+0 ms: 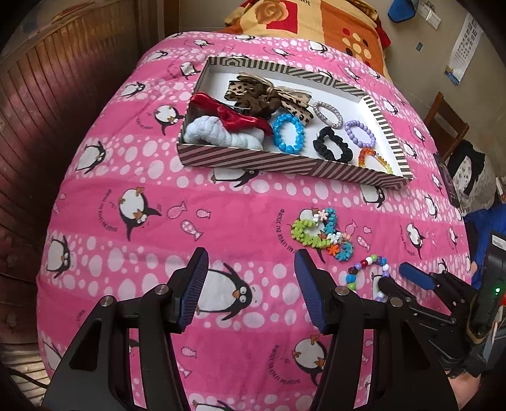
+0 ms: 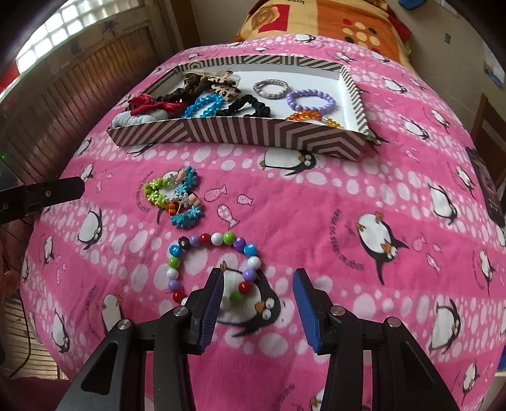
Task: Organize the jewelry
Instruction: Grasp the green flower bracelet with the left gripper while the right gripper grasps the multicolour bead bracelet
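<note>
A striped box [image 1: 284, 170] [image 2: 253, 134] on the pink penguin blanket holds scrunchies, bows and bead bracelets. On the blanket lie a green-and-teal flower bracelet [image 1: 322, 234] [image 2: 177, 199] and a multicolour bead bracelet [image 1: 367, 272] [image 2: 215, 262]. My right gripper [image 2: 257, 284] [image 1: 392, 278] is open, low at the bead bracelet, its left finger [image 2: 212, 300] over the bracelet's near side. My left gripper [image 1: 251, 262] is open and empty, left of both loose bracelets.
The blanket [image 1: 221, 221] covers a bed with an orange patterned pillow [image 1: 316, 22] at the far end. A wooden wall [image 1: 63, 95] runs along the left. A wooden chair [image 1: 446, 120] stands at the right.
</note>
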Tool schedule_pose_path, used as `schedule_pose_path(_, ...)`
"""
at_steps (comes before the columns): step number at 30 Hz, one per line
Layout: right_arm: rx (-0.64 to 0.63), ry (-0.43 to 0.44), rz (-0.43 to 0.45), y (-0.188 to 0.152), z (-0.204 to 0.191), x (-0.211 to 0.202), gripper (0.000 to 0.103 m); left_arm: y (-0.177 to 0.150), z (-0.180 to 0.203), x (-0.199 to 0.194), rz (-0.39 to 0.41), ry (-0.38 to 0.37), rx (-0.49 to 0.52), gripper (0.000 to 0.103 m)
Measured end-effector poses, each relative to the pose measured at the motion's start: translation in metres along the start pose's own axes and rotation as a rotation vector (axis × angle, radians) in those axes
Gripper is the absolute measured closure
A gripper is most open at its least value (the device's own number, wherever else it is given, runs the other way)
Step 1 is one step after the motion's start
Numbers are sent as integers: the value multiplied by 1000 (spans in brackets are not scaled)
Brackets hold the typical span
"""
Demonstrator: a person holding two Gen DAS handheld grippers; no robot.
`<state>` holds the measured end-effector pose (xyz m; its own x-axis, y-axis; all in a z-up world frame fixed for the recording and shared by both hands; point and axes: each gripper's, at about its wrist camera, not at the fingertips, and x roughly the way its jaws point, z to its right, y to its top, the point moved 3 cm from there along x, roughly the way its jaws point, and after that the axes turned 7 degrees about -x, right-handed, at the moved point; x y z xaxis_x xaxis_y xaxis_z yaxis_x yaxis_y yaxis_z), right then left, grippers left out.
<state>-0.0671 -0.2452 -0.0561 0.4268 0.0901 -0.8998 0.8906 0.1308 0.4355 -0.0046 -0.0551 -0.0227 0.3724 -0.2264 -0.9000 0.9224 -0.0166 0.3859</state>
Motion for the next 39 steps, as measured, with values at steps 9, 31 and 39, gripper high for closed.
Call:
schedule_pose_path(9,-38,-23,-10,5,6,13,60,7,22,23,-33,-14,23,46)
schedule_pose_path(31,-53,21,-16,8,9,17,58,15,31,71,-118,-24,40,46)
schedule_pose_path(39,-95,-9,13,11,4,18,75,17,42,75,-84,3,102,78)
